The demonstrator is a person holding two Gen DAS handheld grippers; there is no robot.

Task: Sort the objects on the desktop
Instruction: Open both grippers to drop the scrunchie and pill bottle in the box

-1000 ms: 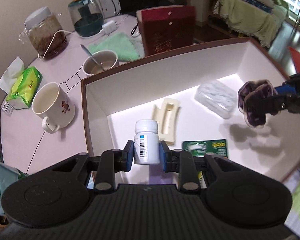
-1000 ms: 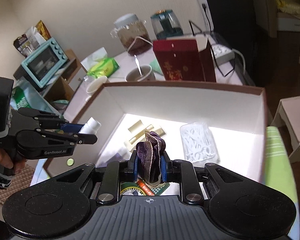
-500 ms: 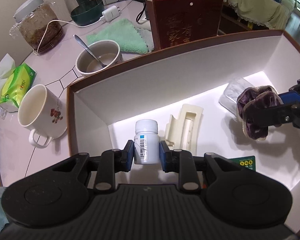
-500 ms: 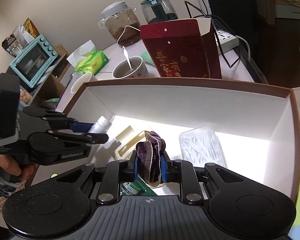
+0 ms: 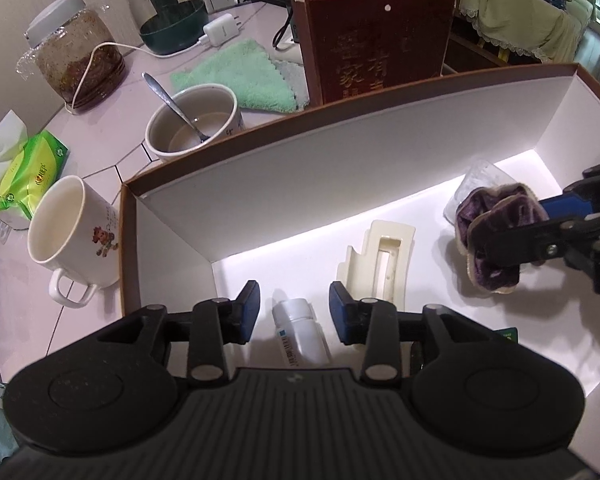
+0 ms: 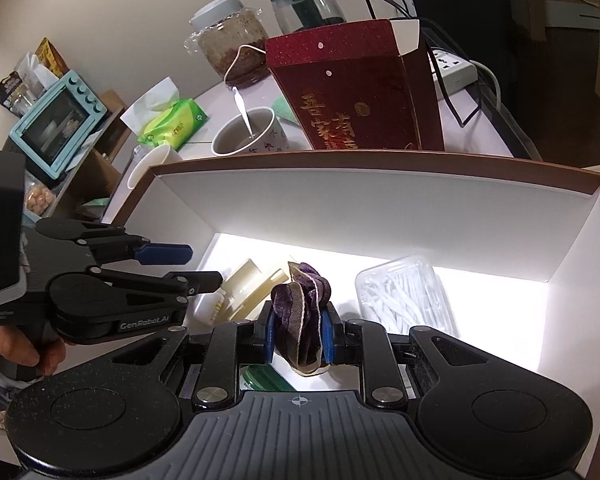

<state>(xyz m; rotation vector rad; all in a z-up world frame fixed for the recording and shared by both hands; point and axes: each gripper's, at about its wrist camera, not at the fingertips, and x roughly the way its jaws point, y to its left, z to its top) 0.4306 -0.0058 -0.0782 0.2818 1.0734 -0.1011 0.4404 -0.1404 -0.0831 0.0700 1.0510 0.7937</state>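
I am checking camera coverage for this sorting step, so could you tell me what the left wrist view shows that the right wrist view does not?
Only the left wrist view shows the green cloth and the white pill bottle lying below the open left gripper. Only the right wrist view shows the toaster oven, the power strip and the hand holding the left gripper. Both show the white box, the cream clip and the right gripper clamping the purple scrunchie.

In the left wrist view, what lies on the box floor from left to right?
White pill bottle lying between the open left gripper's fingers → cream plastic clip → purple scrunchie clamped in the right gripper, above the floor.
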